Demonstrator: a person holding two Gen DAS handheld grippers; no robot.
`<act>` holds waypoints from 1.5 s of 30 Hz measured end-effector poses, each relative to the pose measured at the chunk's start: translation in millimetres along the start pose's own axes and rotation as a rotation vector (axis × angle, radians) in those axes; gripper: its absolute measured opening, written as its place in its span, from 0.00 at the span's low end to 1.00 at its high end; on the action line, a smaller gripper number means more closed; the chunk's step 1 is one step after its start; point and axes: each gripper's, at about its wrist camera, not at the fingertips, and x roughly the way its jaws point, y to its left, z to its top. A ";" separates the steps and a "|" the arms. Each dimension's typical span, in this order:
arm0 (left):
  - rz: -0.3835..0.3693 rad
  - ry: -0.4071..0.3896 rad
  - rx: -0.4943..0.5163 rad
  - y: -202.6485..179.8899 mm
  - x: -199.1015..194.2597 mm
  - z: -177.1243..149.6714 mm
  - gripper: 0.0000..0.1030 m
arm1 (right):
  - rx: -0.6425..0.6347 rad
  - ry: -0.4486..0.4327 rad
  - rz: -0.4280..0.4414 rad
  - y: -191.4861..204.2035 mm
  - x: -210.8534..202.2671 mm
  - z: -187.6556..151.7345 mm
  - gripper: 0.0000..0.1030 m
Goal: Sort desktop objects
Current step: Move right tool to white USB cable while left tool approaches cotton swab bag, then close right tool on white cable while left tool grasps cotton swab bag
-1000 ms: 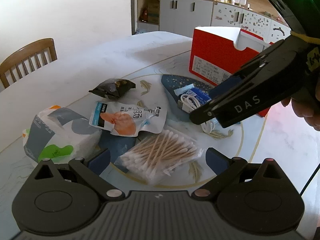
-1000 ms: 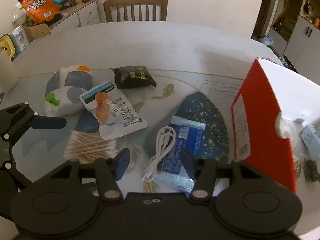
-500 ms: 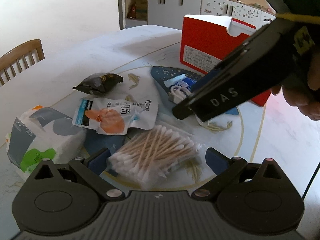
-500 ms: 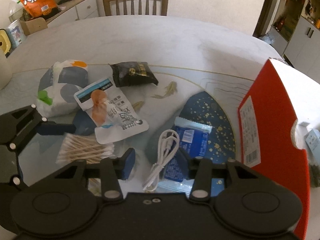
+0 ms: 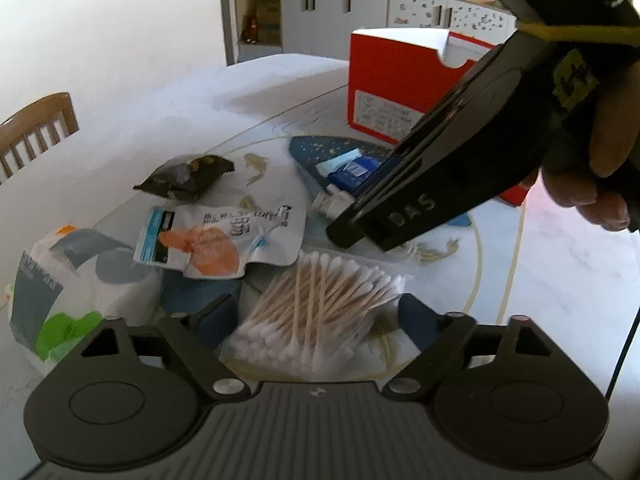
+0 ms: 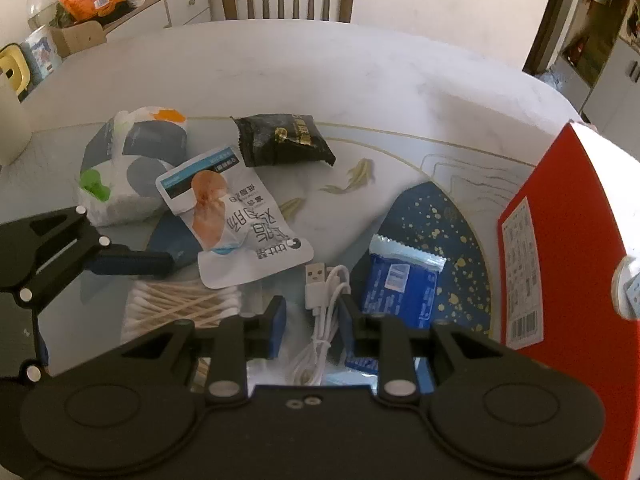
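Nearest me, my left gripper (image 5: pixel 316 320) straddles the clear plastic bag of wooden cotton swabs (image 5: pixel 316 312); its jaws are closing, wide apart, pads not yet on the bag. I judge the bag light, soft and slippery, so I would pinch it across the bundled sticks at the middle, not on loose film.

My right gripper (image 6: pixel 310 320) has the coiled white USB cable (image 6: pixel 324 320) between its blue fingers (image 6: pixel 276 326); the jaws are closing and I see no firm pinch yet. The cable looks limp and springy, so I would take the gathered loops, not the plug.

Taking the red cardboard box (image 6: pixel 560 260) as landmark: the blue foil sachet (image 6: pixel 400 288) lies just beside it, the cable next, the swabs farther off, then the white snack pouch with an orange picture (image 6: pixel 236 220), the black snack packet (image 6: pixel 280 142) and the white tissue pack (image 6: pixel 132 168) farthest.

Only the left wrist view shows the person's hand (image 5: pixel 592 176) on the right gripper; only the right wrist view shows the cable's plug and the box's barcode label.
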 end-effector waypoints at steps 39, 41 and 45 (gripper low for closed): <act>0.047 -0.056 -0.049 -14.1 -43.0 -6.7 0.33 | -0.014 -0.083 -0.029 1.2 -49.5 -13.3 0.05; 0.053 -0.065 -0.059 -15.6 -48.1 -6.8 0.33 | -0.010 -0.094 -0.023 0.2 -56.9 -14.8 0.05; 0.061 -0.081 -0.066 -19.6 -58.8 -5.1 0.33 | 0.005 -0.113 -0.008 -1.7 -71.7 -18.1 0.05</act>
